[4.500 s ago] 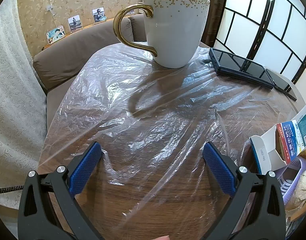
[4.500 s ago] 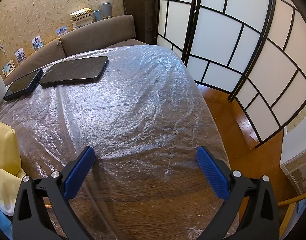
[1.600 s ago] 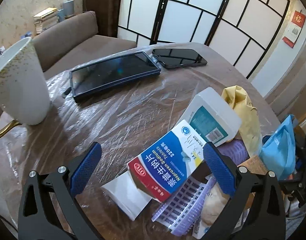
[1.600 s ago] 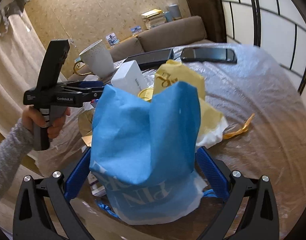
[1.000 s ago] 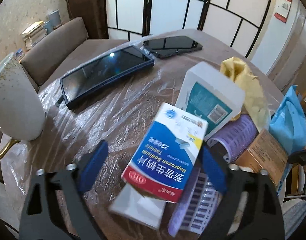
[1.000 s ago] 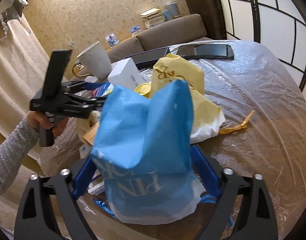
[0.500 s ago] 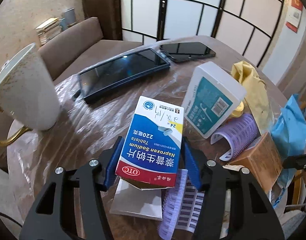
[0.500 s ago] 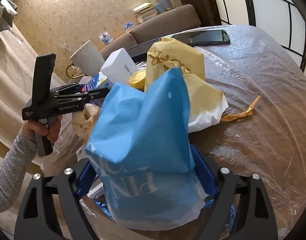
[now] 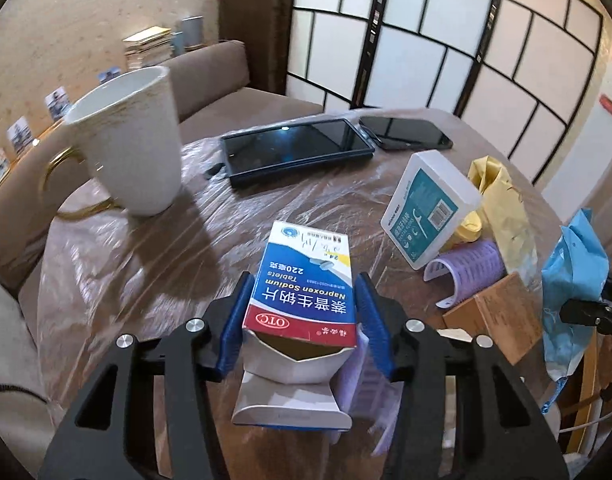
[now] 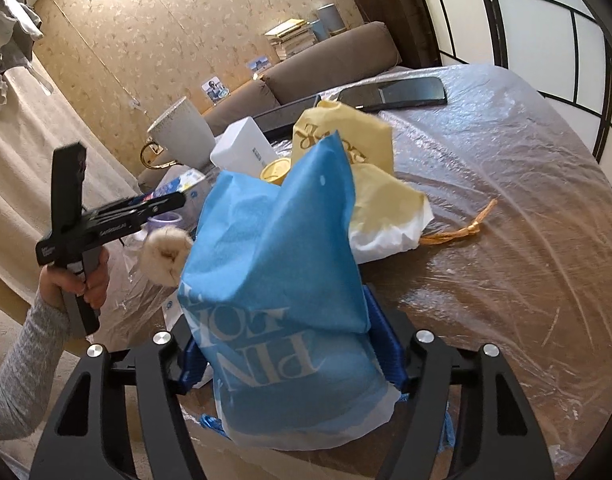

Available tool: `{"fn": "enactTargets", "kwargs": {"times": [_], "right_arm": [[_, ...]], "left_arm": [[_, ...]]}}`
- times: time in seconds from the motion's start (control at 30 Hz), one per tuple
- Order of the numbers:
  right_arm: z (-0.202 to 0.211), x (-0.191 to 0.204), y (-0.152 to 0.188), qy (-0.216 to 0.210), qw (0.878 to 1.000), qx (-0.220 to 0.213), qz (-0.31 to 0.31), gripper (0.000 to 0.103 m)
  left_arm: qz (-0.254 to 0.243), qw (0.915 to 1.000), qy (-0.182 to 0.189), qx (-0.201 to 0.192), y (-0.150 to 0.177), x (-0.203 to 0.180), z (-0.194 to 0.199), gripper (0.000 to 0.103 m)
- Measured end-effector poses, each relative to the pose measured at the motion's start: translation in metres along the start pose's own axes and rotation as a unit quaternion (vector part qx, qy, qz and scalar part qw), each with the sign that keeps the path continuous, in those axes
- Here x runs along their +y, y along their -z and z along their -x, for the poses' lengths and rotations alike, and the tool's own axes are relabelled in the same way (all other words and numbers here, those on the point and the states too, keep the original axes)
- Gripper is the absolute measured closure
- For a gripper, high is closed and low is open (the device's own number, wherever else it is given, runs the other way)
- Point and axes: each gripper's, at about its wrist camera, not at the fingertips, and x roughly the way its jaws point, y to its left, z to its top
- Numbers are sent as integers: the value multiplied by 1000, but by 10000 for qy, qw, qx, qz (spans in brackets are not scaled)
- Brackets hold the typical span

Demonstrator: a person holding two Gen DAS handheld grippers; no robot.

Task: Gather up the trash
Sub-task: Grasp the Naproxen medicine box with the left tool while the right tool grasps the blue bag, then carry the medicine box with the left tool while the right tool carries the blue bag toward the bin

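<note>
Fingers (image 9: 242, 320) newly closed on medicine box (image 9: 306, 280), lifted off table (image 9: 146, 264).

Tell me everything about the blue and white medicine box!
The medicine box is thin cardboard, blue and white with a red stripe, printed "Naproxen Sodium Tablets". Its near end is torn open, with white flaps hanging out. The left tongs have just been closing and now squeeze its sides, lifting it tilted above the plastic-covered table.
</note>
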Motion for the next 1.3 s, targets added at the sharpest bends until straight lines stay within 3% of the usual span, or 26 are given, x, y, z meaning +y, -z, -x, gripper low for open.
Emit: {"fn": "enactTargets", "kwargs": {"times": [0.27,0.33,0.43,0.57,0.67,0.73,0.77,1.07,1.3], "right_arm": [[6,-2,-7,37,9999,-95,1,37],[5,1,-7,21,10000,-71,47,37],[1,7,-6,30,9999,-4,122,37],[-4,9,-6,45,9999,60,150,37],[-7,11,-7,105,9997,76,201,37],[-7,13,-6,143,9996,80,234,37],[-7,14,-6,163,9995,67,258,37],[11,11,-6,34,9996,-150,228,37],[34,19,8,-182,9987,-82,459,37]], "left_arm": [[322,9989,-290,-164,14,4,14,53],[391,9990,-203,-86,14,10,10,53],[232,9981,-541,180,15,15,-5,53],[158,9969,-648,413,19,22,-21,43],[196,9961,-718,481,19,26,-26,43],[231,9960,-738,456,20,29,-25,56],[274,9957,-757,461,20,31,-24,56],[955,9926,-731,-141,29,52,30,56],[939,9923,-664,-465,56,20,74,56]]}}
